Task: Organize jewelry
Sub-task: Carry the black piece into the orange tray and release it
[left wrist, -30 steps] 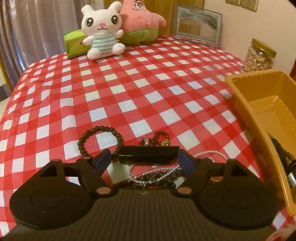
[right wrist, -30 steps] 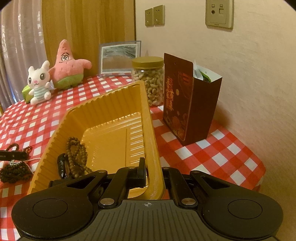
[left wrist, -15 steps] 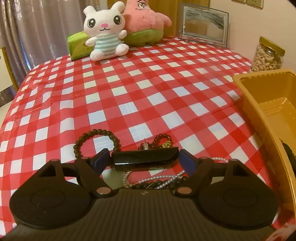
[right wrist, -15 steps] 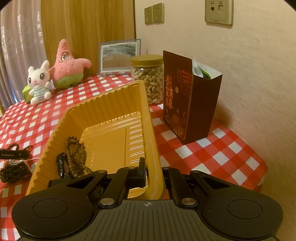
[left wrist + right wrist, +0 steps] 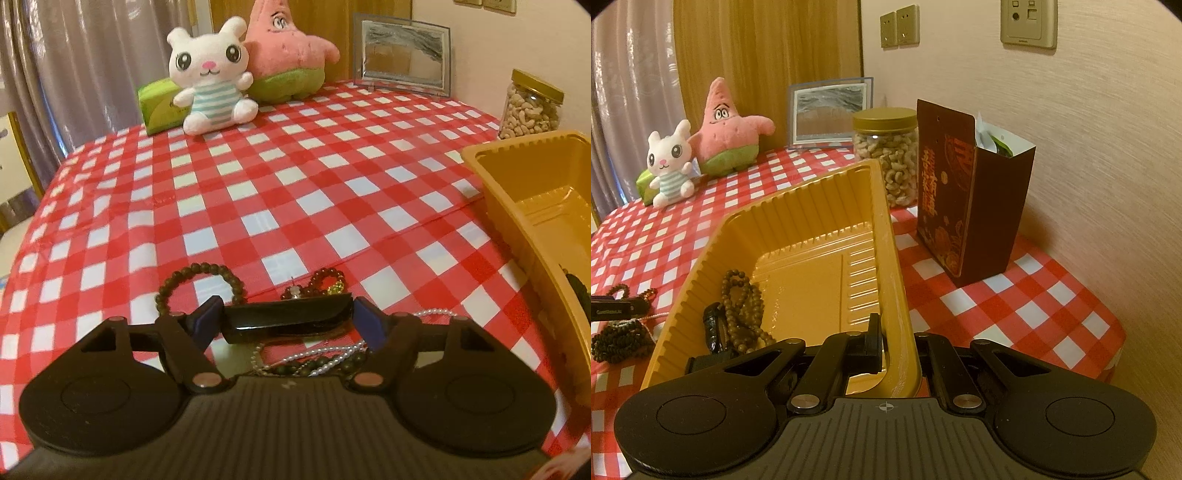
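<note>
Left wrist view is showing the left gripper (image 5: 288, 317) low in the frame, its blue-padded jaws having just been closing and now grasping a long glossy black bar-shaped piece (image 5: 286, 316) by its two ends, above the red-and-white checked tablecloth (image 5: 258, 192). Under it a white pearl necklace (image 5: 325, 354) is lying tangled with dark beads. A dark round-bead bracelet (image 5: 201, 282) is resting to the upper left of the bar, and a small red-and-gold bead bracelet (image 5: 325, 284) just above its right end. At the right edge a yellow ribbed plastic tray (image 5: 517, 192) is standing.

Right wrist view is showing the right gripper (image 5: 899, 347) at the bottom centre, clenched on the near right wall of the tray, one finger inside and one outside. A brown bead string (image 5: 742, 306) is lying in the tray's near left part.

At the far side of the table a white plush rabbit (image 5: 210, 74), a pink star plush (image 5: 288, 51), a framed picture (image 5: 402, 55) and a jar of cashews (image 5: 886, 155) are sitting; a dark printed box (image 5: 964, 192) is standing by the beige wall (image 5: 1089, 129). A grey curtain (image 5: 74, 66) is hanging at the upper left.
</note>
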`<state>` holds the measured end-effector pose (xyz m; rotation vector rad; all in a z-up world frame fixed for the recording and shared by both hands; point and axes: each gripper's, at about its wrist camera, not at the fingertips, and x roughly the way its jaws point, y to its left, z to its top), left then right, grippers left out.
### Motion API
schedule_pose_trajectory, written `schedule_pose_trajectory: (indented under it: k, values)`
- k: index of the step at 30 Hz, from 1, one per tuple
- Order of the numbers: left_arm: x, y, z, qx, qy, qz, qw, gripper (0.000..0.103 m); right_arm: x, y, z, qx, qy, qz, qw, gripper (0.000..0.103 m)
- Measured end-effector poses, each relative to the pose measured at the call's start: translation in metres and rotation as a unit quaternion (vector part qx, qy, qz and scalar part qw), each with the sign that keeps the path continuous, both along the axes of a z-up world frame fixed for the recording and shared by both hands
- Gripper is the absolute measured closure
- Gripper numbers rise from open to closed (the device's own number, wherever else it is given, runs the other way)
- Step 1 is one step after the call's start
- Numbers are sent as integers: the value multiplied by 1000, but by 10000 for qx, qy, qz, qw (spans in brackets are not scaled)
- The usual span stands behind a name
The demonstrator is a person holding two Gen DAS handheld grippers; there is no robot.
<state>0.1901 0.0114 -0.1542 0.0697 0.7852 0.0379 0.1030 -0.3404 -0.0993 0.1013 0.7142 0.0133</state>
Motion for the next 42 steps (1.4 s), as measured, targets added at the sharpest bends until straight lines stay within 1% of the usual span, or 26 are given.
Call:
schedule_pose_trajectory:
  k: [2, 6, 10, 13, 17, 21, 26, 29, 36, 42]
  values:
    - [-3, 1, 5, 47, -49, -47, 10000, 28, 0, 0, 0, 3, -3, 1, 10000, 98]
    - [-7, 3, 19, 6, -120, -151, 9998, 28, -1, 0, 0, 1, -2, 8, 10000, 98]
    - [-13, 0, 38, -100, -241, -333, 9991, 28, -1, 0, -1, 4, -7, 7, 10000, 98]
    - [-19, -9, 53, -257, -329, -573, 9975, 28, -1, 2, 0, 0, -18, 18, 10000, 98]
    - [-24, -31, 70, -541, -386, -1070, 9920, 29, -1, 3, 1, 11, -42, 38, 10000, 98]
    - [-31, -65, 83, -806, -469, -1660, 9817, 29, -1, 2, 3, 13, -68, 64, 10000, 99]
    - [-34, -109, 80, -1040, -343, -2318, 9666, 28, -1, 4, 6, 3, -119, 119, 9999, 99]
    - [-32, -131, 72, -1071, -198, -2578, 9601, 28, -2, 5, 6, -18, -139, 143, 9998, 99]
    - [-21, -158, 54, -918, -25, -2864, 9537, 28, -3, 5, 6, -10, -148, 155, 9998, 99]
    - [-12, -167, 40, -794, 173, -2893, 9538, 28, -3, 5, 6, -9, -142, 188, 9997, 99]
